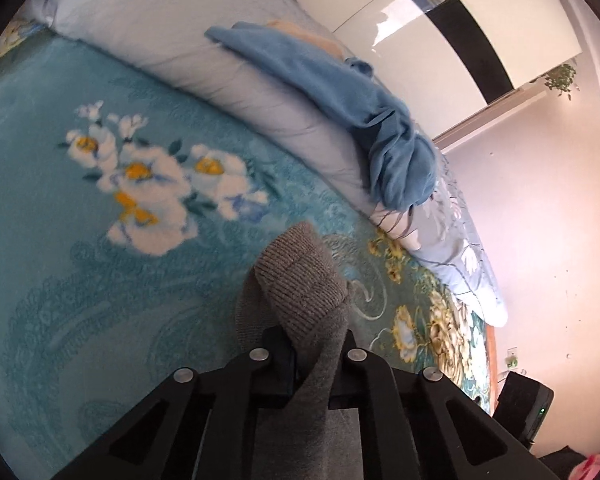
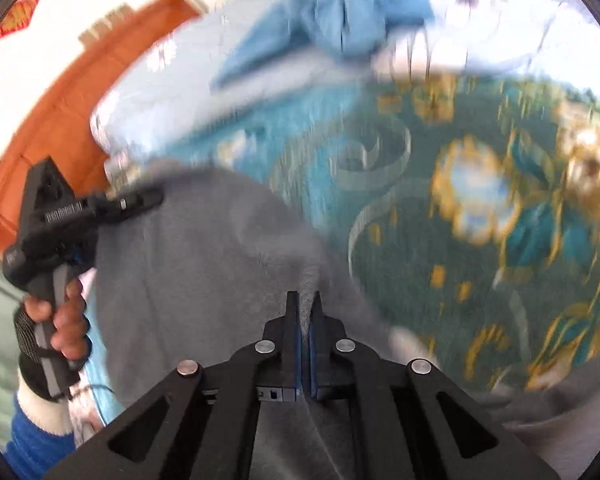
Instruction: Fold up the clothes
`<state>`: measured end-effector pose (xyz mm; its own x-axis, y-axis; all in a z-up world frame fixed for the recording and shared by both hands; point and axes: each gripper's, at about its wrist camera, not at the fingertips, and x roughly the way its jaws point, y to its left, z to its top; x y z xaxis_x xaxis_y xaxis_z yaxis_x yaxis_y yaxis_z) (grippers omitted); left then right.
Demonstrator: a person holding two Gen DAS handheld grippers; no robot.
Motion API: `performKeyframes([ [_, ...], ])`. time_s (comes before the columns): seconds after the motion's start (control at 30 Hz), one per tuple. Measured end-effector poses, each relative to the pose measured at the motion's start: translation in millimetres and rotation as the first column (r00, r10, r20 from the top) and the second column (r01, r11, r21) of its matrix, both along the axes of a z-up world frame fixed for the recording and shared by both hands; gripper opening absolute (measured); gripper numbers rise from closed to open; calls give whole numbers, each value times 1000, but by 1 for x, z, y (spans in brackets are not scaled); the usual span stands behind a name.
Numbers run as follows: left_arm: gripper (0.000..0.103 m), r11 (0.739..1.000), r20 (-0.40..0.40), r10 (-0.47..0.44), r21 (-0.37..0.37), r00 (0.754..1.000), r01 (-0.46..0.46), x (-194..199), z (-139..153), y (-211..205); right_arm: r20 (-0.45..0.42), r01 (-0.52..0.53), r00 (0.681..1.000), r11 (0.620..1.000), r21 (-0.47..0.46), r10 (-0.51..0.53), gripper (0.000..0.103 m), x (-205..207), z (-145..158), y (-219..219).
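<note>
my left gripper (image 1: 316, 356): jaws clamped on ribbed cuff of grey sweater (image 1: 300, 280) | my right gripper (image 2: 307, 312): jaws pinched together on a fold of the same sweater | sweater: lifted over teal floral blanket (image 1: 60, 160) on the bed | blue garment (image 1: 340, 92): draped on pale duvet (image 1: 180, 32) behind | right view blurred

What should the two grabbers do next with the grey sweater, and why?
Probably lower the grey sweater flat onto the teal floral blanket. Both the left gripper and right gripper pinch it, and it hangs bunched, so folding looks hard.
</note>
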<state>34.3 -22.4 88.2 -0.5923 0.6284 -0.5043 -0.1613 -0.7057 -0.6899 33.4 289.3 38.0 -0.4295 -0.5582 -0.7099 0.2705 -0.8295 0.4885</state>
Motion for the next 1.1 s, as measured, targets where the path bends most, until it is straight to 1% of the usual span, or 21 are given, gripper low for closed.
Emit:
performKeyframes([
  [0.07, 8, 1000, -60, -10, 21, 998, 11, -1, 18, -5, -105, 48, 993, 997, -68, -55, 2, -3, 36, 13],
  [0.1, 8, 999, -91, -15, 31, 996, 17, -2, 27, -7, -156, 38, 986, 995, -91, -51, 2, 1, 53, 13],
  [0.2, 10, 997, -181, -26, 61, 983, 38, -3, 54, -14, -301, -23, 953, 991, -134, -19, 2, 18, 99, 7],
  [0.23, 11, 998, -202, -25, 58, 979, 38, -2, 58, -18, -325, -54, 946, 991, -124, 11, 2, 24, 105, -3],
  [0.27, 11, 999, -191, -13, 41, 981, 22, 2, 49, -27, -339, -90, 939, 990, -107, 49, 2, 31, 108, -14],
  [0.33, 12, 999, -113, 30, 15, 993, -29, 8, 17, -49, -301, -142, 948, 985, -96, 107, 2, 41, 91, -35],
  [0.4, 11, 997, -35, 76, -2, 996, -77, 17, -17, -72, -252, -191, 954, 977, -92, 163, 2, 51, 72, -56],
  [0.47, 11, 992, 46, 124, 22, 991, -125, 33, -52, -95, -203, -240, 955, 967, -90, 218, 2, 61, 52, -77],
  [0.53, 12, 984, 128, 168, 41, 977, -175, 49, -87, -118, -153, -288, 950, 953, -91, 272, 2, 71, 32, -98],
  [0.57, 15, 980, 153, 185, 47, 971, -194, 57, -97, -126, -127, -312, 946, 946, -92, 299, 2, 76, 22, -108],
  [0.6, 19, 977, 154, 196, 50, 968, -206, 64, -97, -130, -102, -335, 940, 937, -94, 326, 2, 81, 12, -118],
  [0.67, 33, 972, 158, 219, 54, 963, -230, 79, -96, -138, -90, -372, 927, 923, -99, 364, 2, 97, 4, -135],
  [0.7, 36, 969, 159, 230, 57, 960, -241, 86, -96, -142, -83, -389, 920, 917, -90, 382, 2, 104, -1, -141],
  [0.77, 45, 962, 163, 252, 61, 954, -265, 100, -95, -149, -67, -421, 906, 905, -65, 417, 2, 118, -12, -152],
  [0.93, 55, 944, 172, 307, 72, 936, -322, 137, -94, -168, -24, -500, 866, 866, -3, 499, 3, 152, -39, -180],
  [0.97, 56, 944, 176, 307, 67, 935, -322, 139, -94, -166, -15, -515, 857, 857, 9, 515, 3, 159, -45, -186],
  [1.0, 57, 951, 181, 291, 54, 939, -305, 132, -93, -157, -5, -530, 848, 848, 20, 530, 3, 166, -51, -191],
  [1.03, 59, 957, 187, 276, 40, 943, -288, 126, -93, -147, 4, -529, 849, 848, 21, 529, 5, 168, -54, -192],
  [1.1, 61, 967, 200, 245, 14, 949, -253, 114, -93, -128, 3, -508, 861, 861, 20, 509, 5, 166, -55, -188],
])
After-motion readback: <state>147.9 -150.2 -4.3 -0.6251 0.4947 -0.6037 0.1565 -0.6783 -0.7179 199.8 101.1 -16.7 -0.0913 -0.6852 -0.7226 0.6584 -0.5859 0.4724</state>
